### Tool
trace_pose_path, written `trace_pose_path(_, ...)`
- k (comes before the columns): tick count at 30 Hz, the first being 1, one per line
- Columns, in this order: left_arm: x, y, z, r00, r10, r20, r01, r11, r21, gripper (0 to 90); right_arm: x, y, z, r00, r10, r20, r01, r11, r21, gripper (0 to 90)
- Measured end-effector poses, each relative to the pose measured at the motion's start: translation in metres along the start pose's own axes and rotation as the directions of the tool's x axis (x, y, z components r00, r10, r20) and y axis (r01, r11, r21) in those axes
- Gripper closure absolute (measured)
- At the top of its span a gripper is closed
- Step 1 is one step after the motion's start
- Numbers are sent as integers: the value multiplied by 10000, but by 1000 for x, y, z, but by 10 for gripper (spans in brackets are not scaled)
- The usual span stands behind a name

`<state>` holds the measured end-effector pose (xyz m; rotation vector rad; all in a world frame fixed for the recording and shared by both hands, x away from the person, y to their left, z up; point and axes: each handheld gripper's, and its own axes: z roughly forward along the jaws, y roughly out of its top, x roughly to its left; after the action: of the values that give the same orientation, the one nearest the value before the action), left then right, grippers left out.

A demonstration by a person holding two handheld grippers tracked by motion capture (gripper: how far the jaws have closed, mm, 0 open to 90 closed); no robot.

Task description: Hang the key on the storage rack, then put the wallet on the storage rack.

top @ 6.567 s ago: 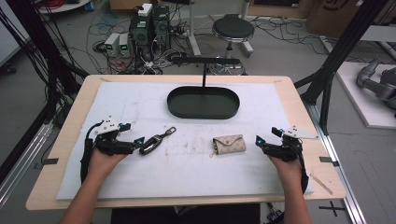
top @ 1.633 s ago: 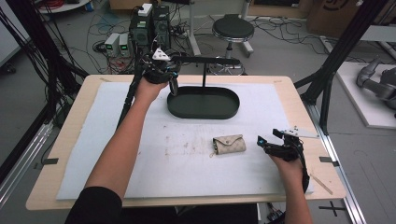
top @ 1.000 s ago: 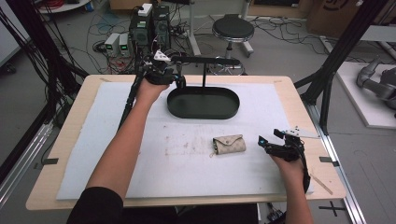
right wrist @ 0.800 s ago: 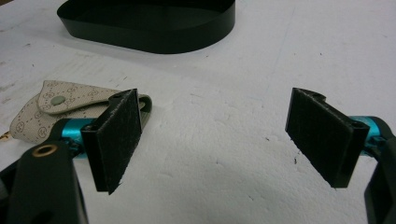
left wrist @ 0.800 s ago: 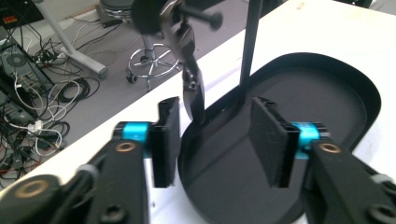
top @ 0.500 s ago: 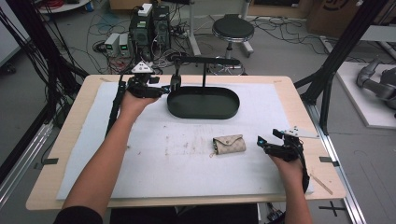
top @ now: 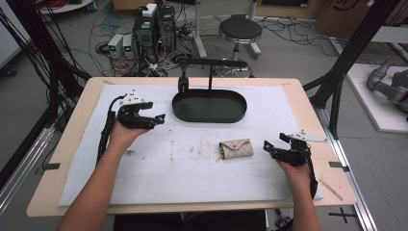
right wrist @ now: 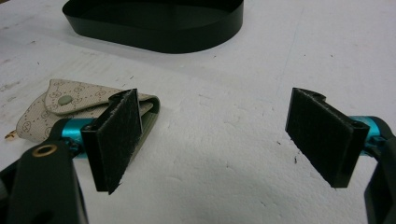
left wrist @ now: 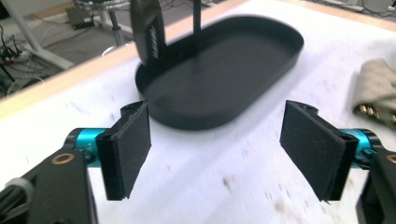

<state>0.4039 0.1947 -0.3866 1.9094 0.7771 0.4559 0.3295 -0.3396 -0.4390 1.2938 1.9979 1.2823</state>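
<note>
A black key fob (top: 183, 84) hangs from the left end of the stand's horizontal bar (top: 214, 63), over the left rim of the black oval tray (top: 209, 107). In the left gripper view the key fob (left wrist: 148, 31) dangles in front of the tray (left wrist: 224, 74). My left gripper (top: 158, 118) hovers left of the tray; its jaws have just been opening and the left gripper (left wrist: 215, 149) is open with nothing between the pads. A beige patterned pouch (top: 235, 149) lies on the white mat. My right gripper (top: 267, 145) rests open just right of the pouch (right wrist: 60, 105), apart from it.
The stand's upright post (top: 210, 77) rises from the tray's back. A white mat (top: 183, 178) covers the wooden table. Black frame posts (top: 337, 82) stand at the right edge. A stool and cabled boxes are on the floor behind the table.
My left hand pulled back from the stand's bar toward the left and down, leaving the key fob hanging there, and its jaws opened. The right gripper and pouch stayed put.
</note>
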Motion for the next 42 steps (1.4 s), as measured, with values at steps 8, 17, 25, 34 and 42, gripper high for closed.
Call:
trace_pose_path(8,-23,-32,-9,10000,-4,32,4,10000,91,210,1,1,2,9999,-100,-33,99,9999,-16,189)
trace_pose_path(17,-31,-49,-19,9990,94,433,-111,9992,394,167,0,0,2,10000,-83,-34,83,10000,46,189)
trace_pose_path(25,-27,-49,-29,9992,197,352,-205,9996,211,156,-1,-1,4,10000,27,91,-28,10000,59,189)
trace_pose_path(34,-23,-51,-29,9994,-40,356,37,10000,90,158,-2,-2,4,9999,70,144,-72,9999,108,189)
trace_pose_path(42,-23,-51,-27,9983,-234,534,226,9996,156,158,-2,-2,5,10000,66,72,-67,9998,171,189)
